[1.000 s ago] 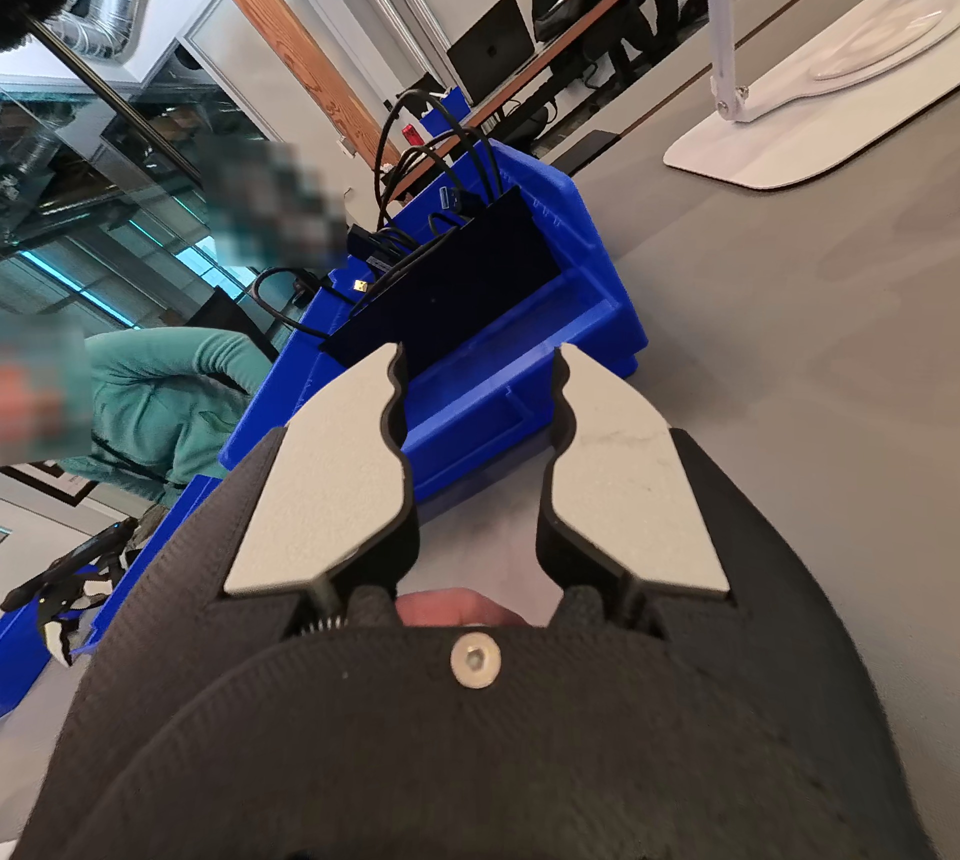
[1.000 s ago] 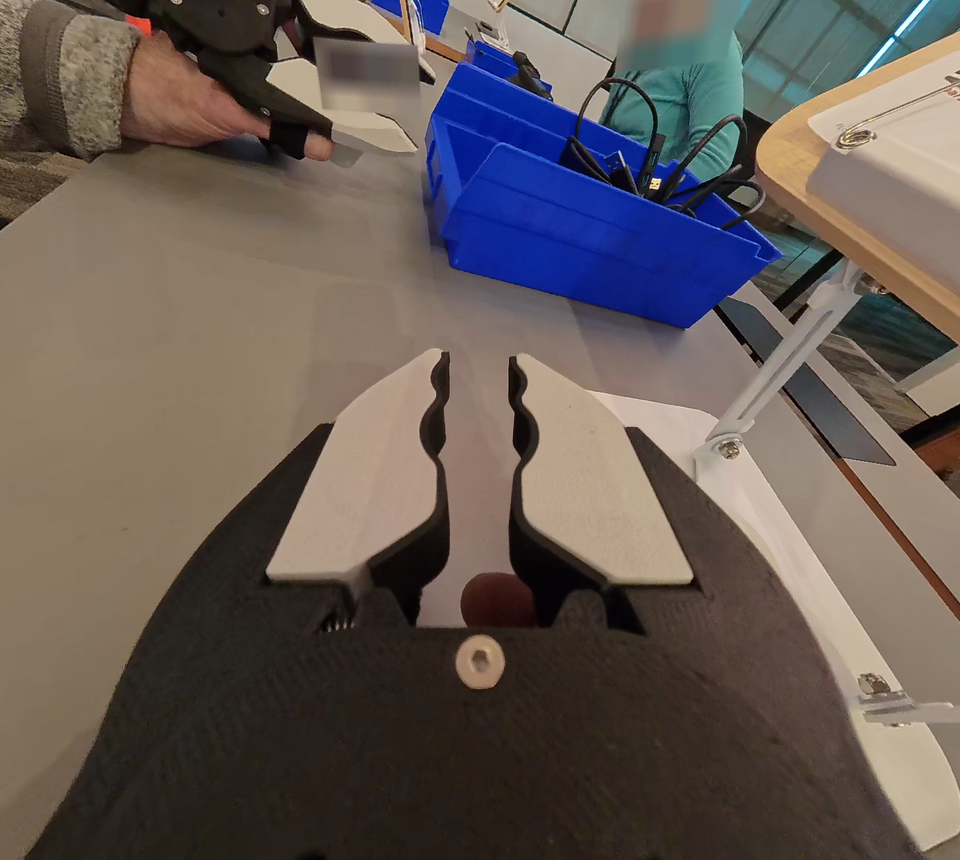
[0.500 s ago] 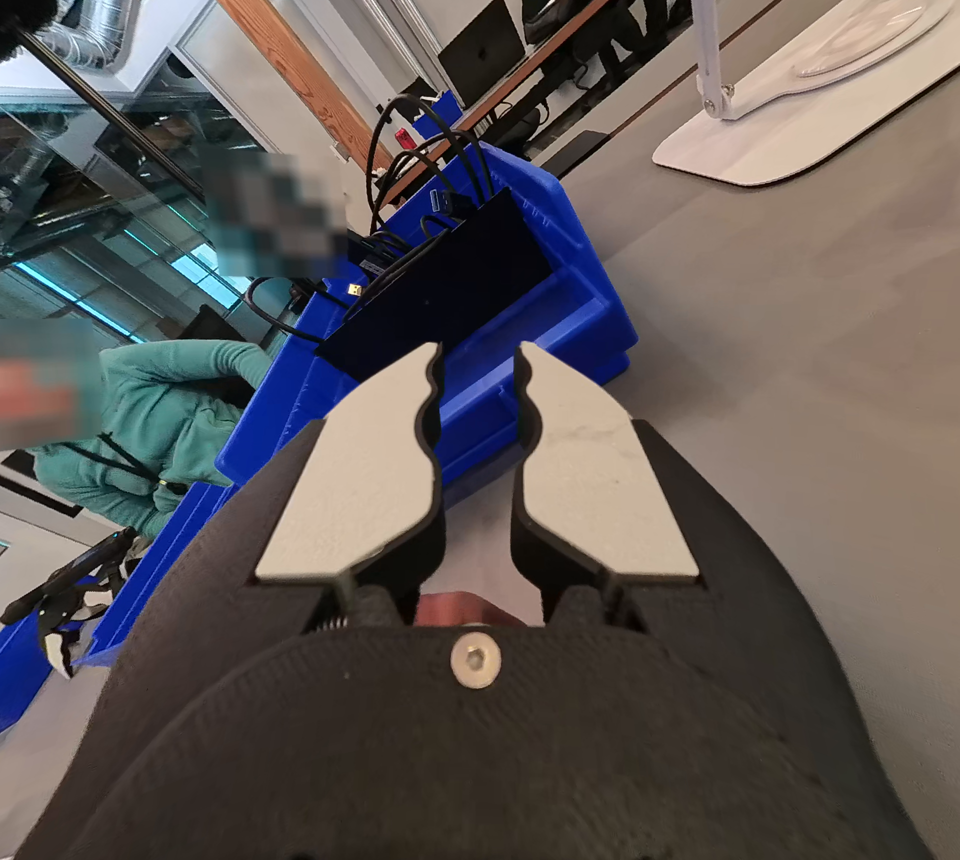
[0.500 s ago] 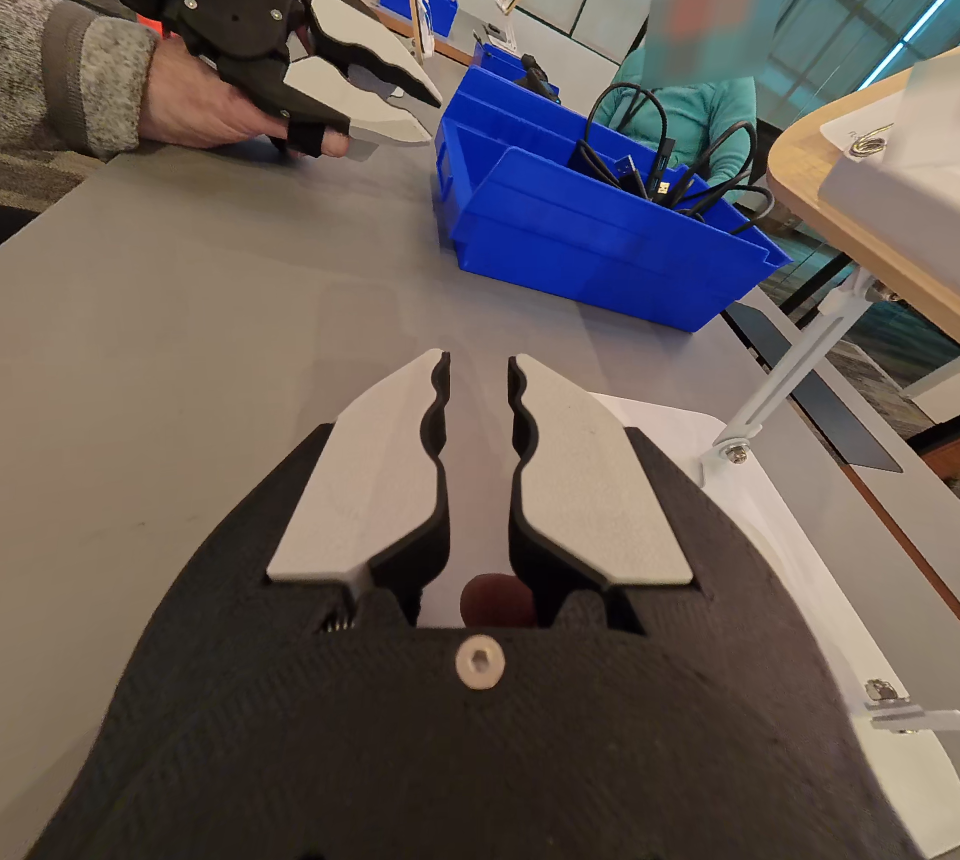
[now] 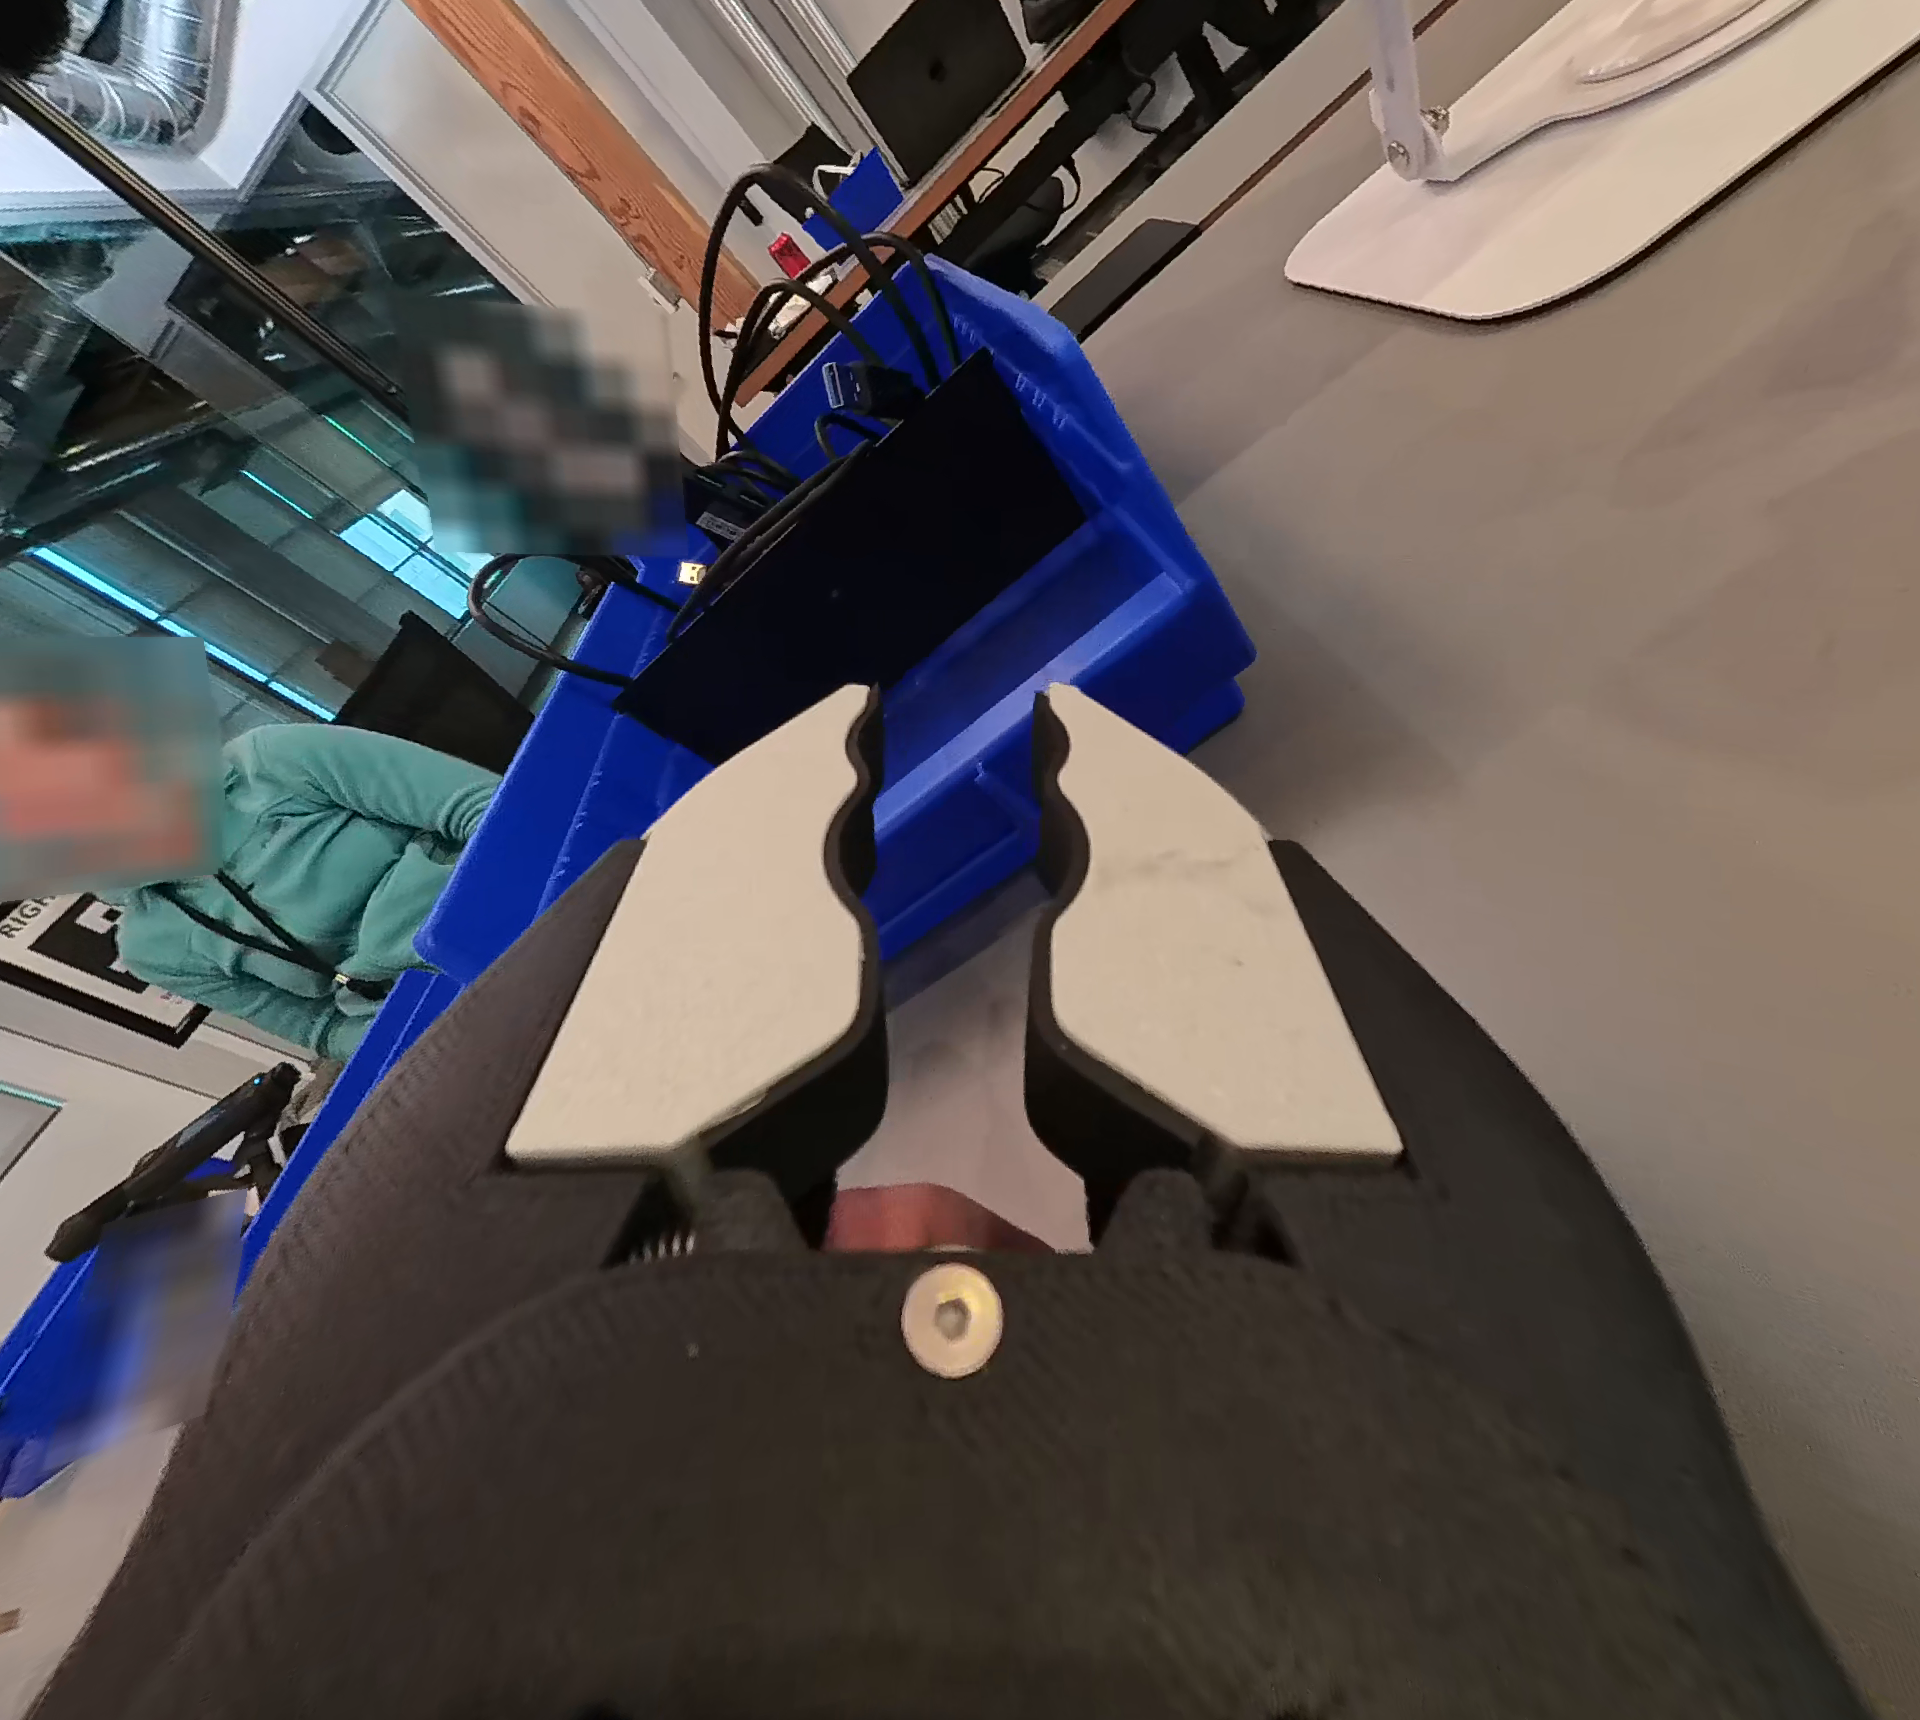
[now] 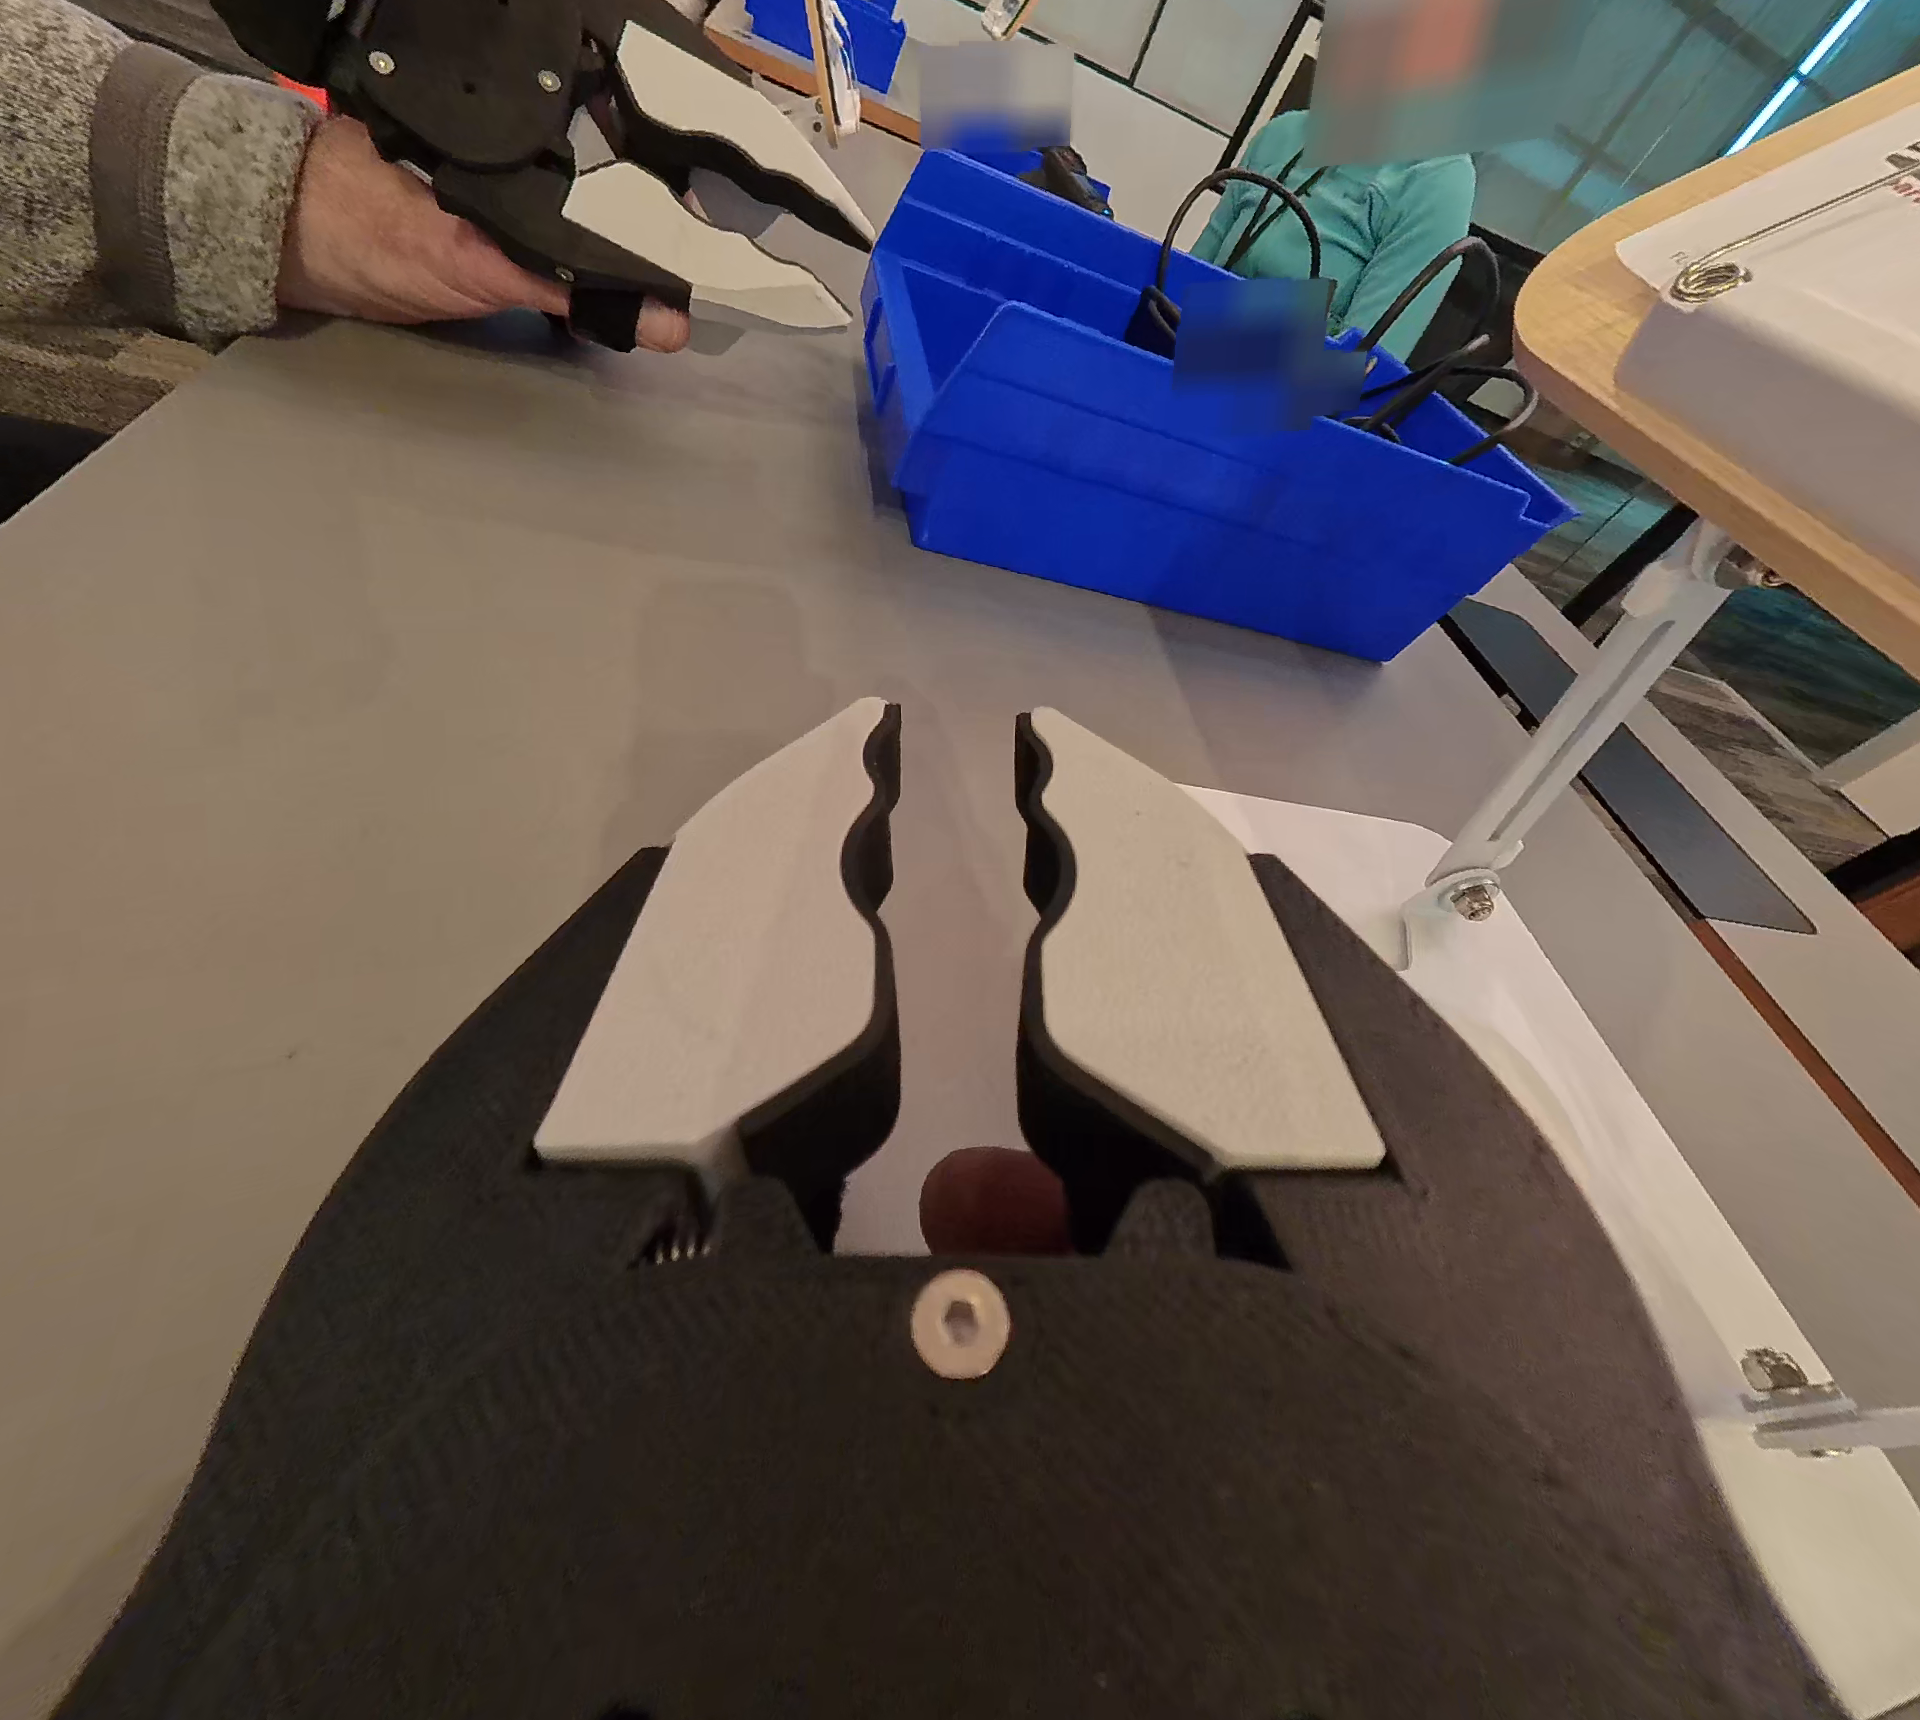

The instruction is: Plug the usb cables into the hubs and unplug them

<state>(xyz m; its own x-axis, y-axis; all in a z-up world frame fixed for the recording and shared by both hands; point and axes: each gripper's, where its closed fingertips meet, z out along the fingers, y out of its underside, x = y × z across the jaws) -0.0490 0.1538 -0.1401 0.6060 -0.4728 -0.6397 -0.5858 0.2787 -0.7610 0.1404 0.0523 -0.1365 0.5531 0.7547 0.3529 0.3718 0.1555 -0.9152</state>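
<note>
Grey tabletop (image 6: 416,631) in an office with glass walls behind. Blue bin (image 6: 1195,507) on it, black USB cables (image 5: 810,288) looping above its rim; hubs inside mostly hidden by a dark divider (image 5: 883,548) and a blurred patch. Left gripper (image 5: 956,714) just short of the bin's near end, jaws parted, nothing between them. Right gripper (image 6: 956,725) low over bare table, well apart from the bin, jaws slightly parted, also bare. White stand base (image 6: 1558,1099) partly cut off at right. Seated person in teal (image 5: 312,839) behind the bin, partly blurred.
</note>
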